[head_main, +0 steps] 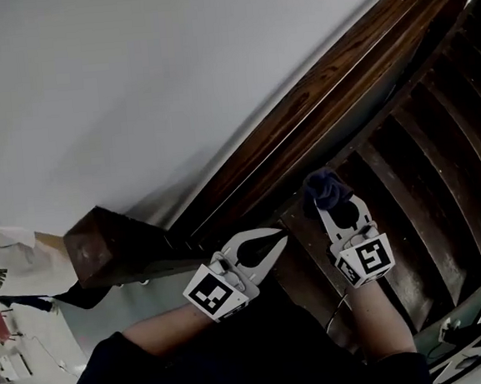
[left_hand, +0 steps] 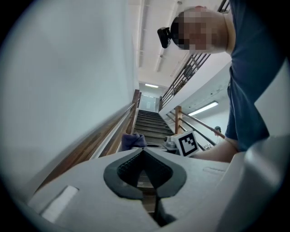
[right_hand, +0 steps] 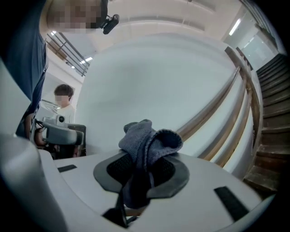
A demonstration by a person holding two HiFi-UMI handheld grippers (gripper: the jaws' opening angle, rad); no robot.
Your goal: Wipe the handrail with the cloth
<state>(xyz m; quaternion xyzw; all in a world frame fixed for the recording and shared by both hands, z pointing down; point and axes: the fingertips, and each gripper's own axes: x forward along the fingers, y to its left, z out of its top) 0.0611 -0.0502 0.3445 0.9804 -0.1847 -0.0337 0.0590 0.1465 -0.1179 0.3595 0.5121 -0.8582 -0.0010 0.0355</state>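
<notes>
One risk I see: R claw (right_hand: 145, 168) pinches bunched cloth (right_hand: 149, 140); handrail (right_hand: 199, 116) drag may free it. L claw (left_hand: 144, 153) closed, empty.

The handrail (head_main: 324, 96) runs off the head view's top-right corner; the cloth (right_hand: 149, 140) disappears downward inside the right gripper (right_hand: 144, 158)

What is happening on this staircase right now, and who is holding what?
A person stands by the stairs, next to a white wall, with tongs in each hand. The right tongs are shut on a bunched blue-grey cloth, held close to the dark wooden handrail. Whether the cloth touches the wood cannot be told. The left tongs are shut with nothing between them and hang beside the right ones.
</notes>
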